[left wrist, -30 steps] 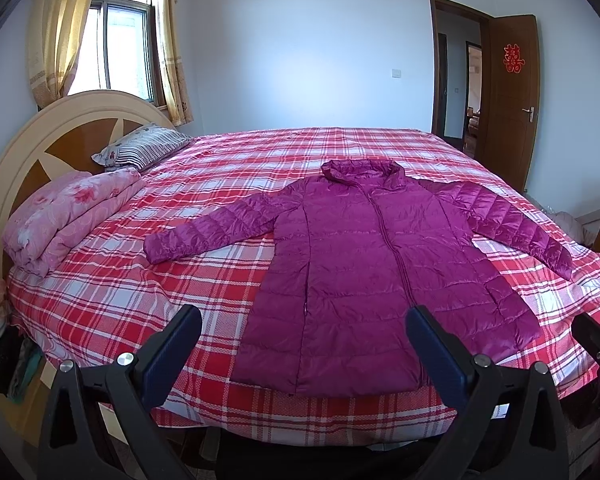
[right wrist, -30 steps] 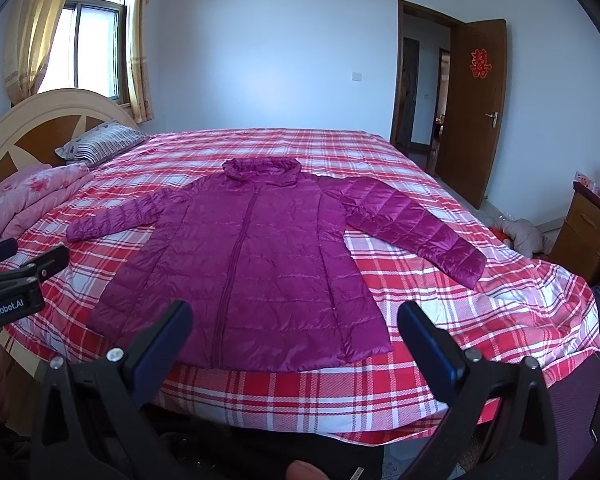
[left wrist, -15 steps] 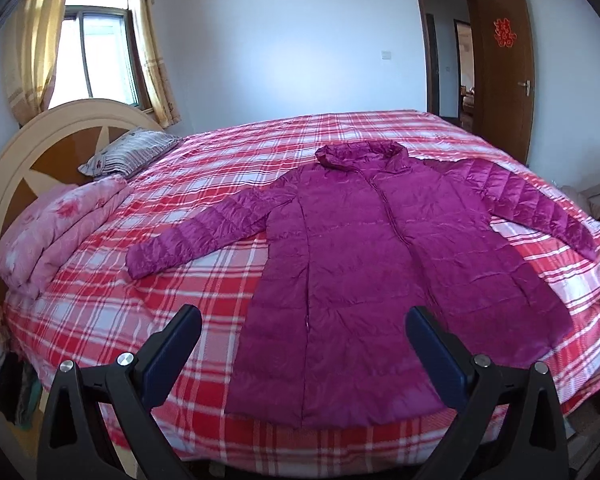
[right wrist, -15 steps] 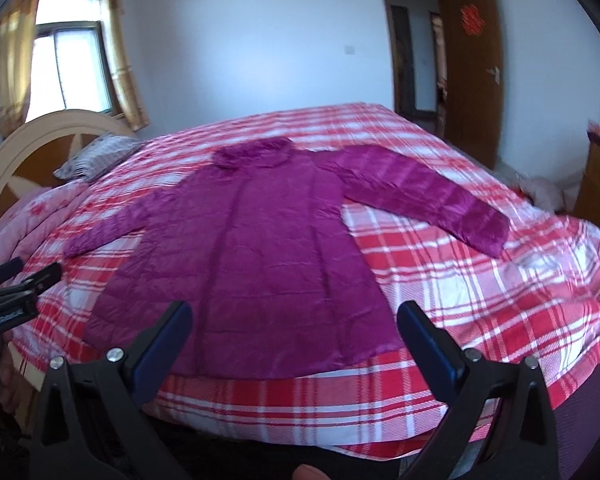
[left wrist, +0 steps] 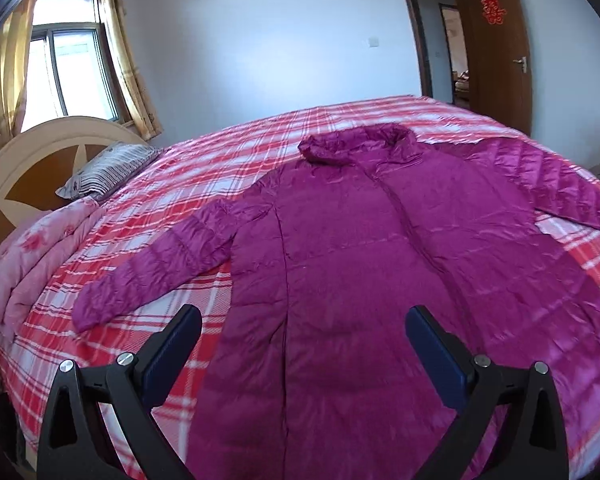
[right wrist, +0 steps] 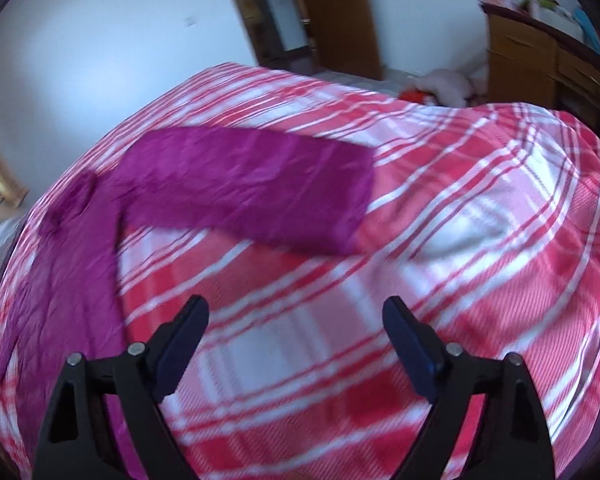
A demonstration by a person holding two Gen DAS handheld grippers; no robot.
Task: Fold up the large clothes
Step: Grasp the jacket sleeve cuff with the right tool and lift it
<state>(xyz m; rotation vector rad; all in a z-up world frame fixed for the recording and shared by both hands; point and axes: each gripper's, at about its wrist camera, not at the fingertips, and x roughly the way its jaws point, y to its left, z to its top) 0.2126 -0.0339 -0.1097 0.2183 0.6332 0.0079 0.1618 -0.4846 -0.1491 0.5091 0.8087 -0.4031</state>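
- My left gripper (left wrist: 303, 334) sits at the bottom of its frame, jaws spread wide, pinching nothing; it hovers above the lower body of the jacket.
- My right gripper (right wrist: 296, 326) is likewise at the bottom of its frame, jaws spread, empty, over bare bedspread (right wrist: 480, 216).
- The purple jacket (left wrist: 380, 248) lies flat, front up and zipped, filling the centre and right of the left view; collar toward the top, hem running out of the frame's bottom edge.
- One sleeve (left wrist: 156, 268) reaches out toward the lower left of the left view, cuff resting on the plaid.
- The other sleeve (right wrist: 252, 196) crosses the upper middle of the right view, which is motion-blurred; its cuff end points right.
- Further out: striped pillow (left wrist: 108, 170) and pink quilt (left wrist: 40, 252) at left, headboard (left wrist: 32, 160) behind them.
- Judgement: no fold made yet; this is the approach to the first grasp.
- Next move, as I judge it: each gripper drops onto a sleeve near its cuff, closes on the fabric, and carries it inward over the body. Slippery padded shell may need a deep bite.
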